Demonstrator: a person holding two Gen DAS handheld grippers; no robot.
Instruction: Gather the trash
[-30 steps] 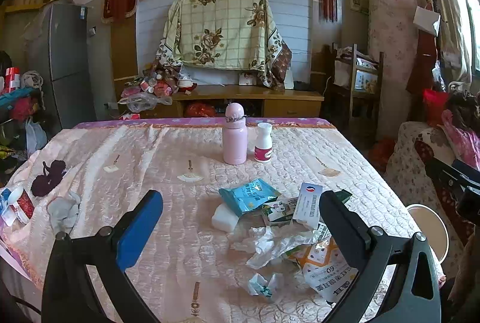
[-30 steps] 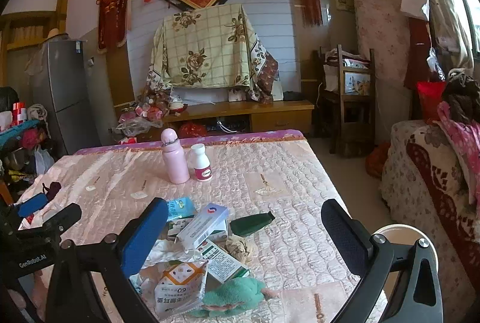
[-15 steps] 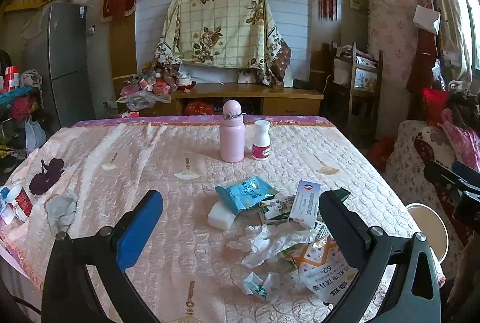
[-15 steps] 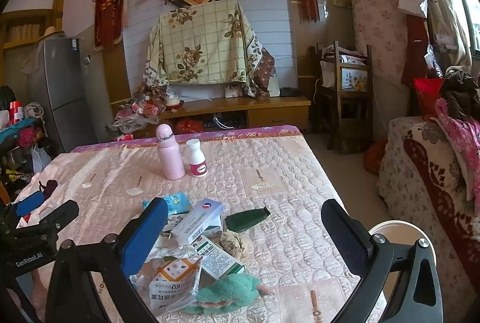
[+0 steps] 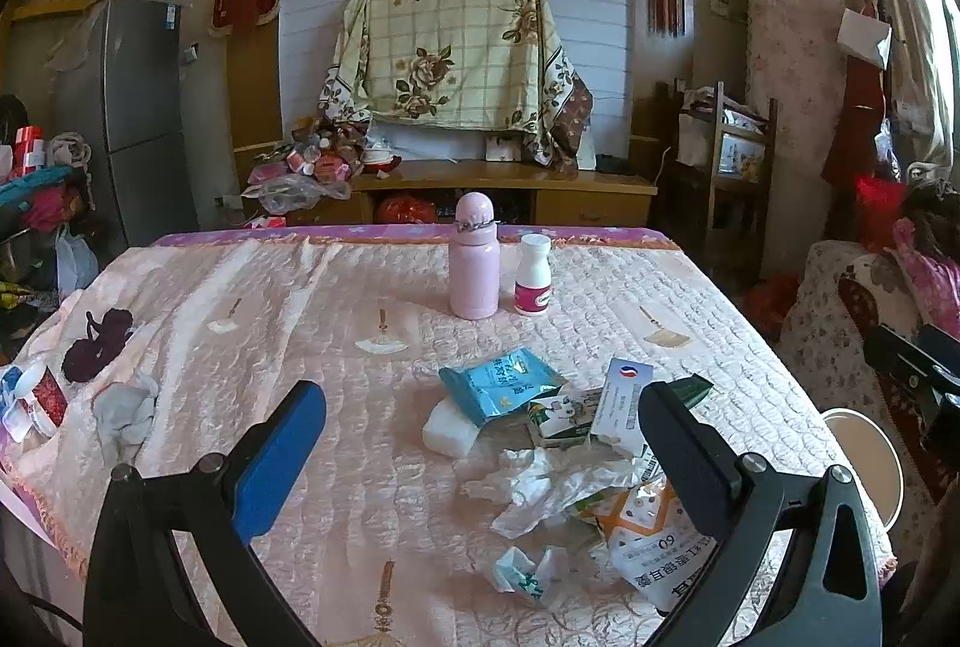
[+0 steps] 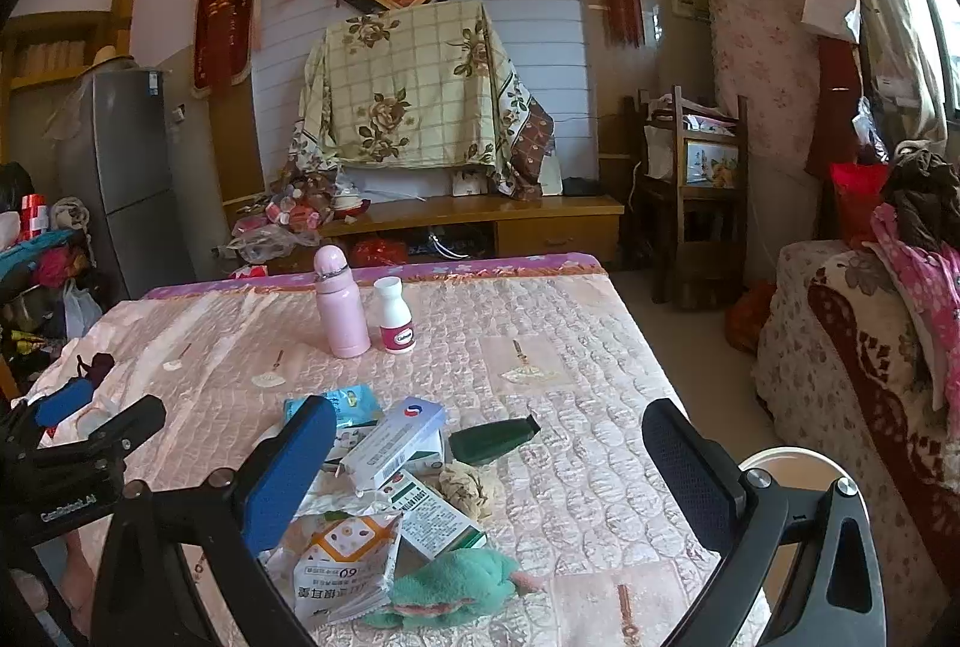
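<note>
Two wrist fisheyes, both above the near edge of the table, facing 12 o'clock toward the far wall.

The left view sits left, with the litter pile point(image 5: 564, 443) at 1 o'clock; the right view sits right, the pile at 11 o'clock. Both share the pink bottle point(image 5: 474, 257), quilted tablecloth point(image 6: 570, 365) and draped cabinet.

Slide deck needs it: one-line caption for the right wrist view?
Open right gripper above a litter pile on the quilted table: boxes, snack bag, green cloth.
</note>
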